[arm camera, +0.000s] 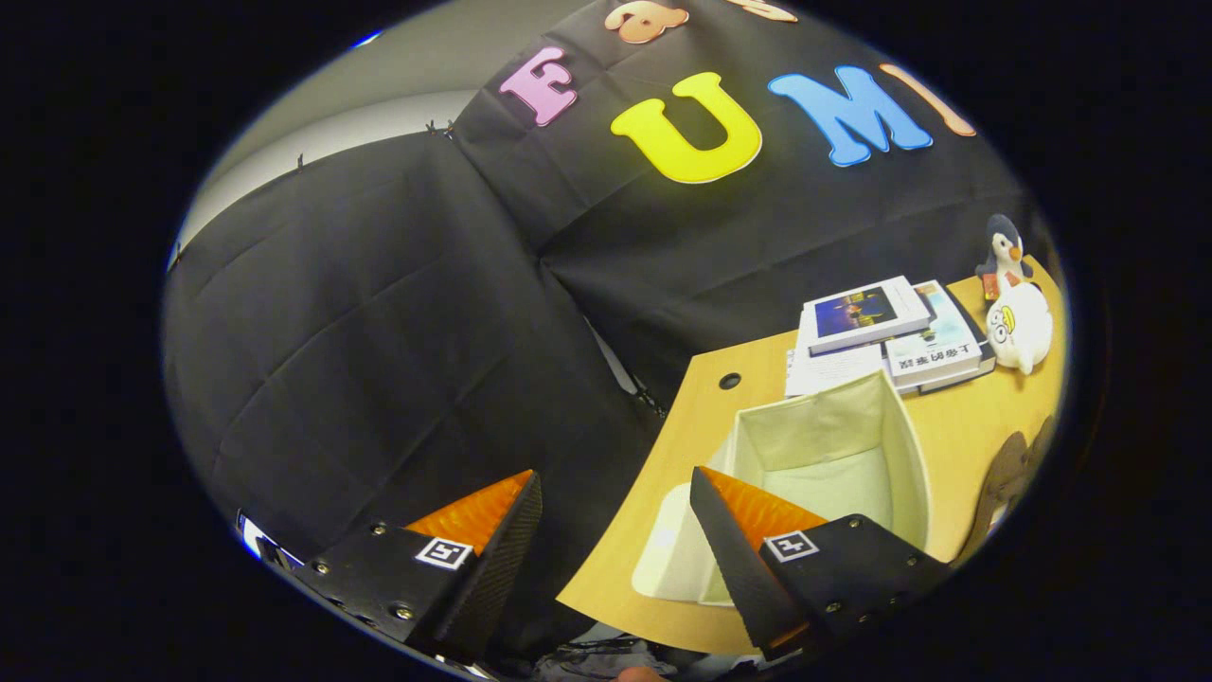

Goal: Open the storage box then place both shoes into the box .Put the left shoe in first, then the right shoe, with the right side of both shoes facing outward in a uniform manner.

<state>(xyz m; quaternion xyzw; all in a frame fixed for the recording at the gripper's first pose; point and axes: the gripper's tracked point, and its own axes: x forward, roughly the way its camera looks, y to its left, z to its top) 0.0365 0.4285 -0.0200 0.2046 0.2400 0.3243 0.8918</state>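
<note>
storage box [833,455] sits open on the table [701,398], just in front of the books [881,332]; soft fabric walls look light and floppy, so grip the rim. gripper [615,511] hangs above it, fingers apart, empty.

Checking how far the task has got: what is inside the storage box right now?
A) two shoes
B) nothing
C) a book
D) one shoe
B: the storage box is open and only its bare pale lining shows inside; the hand-held gripper hangs open over the desk edge, holding nothing.
</note>
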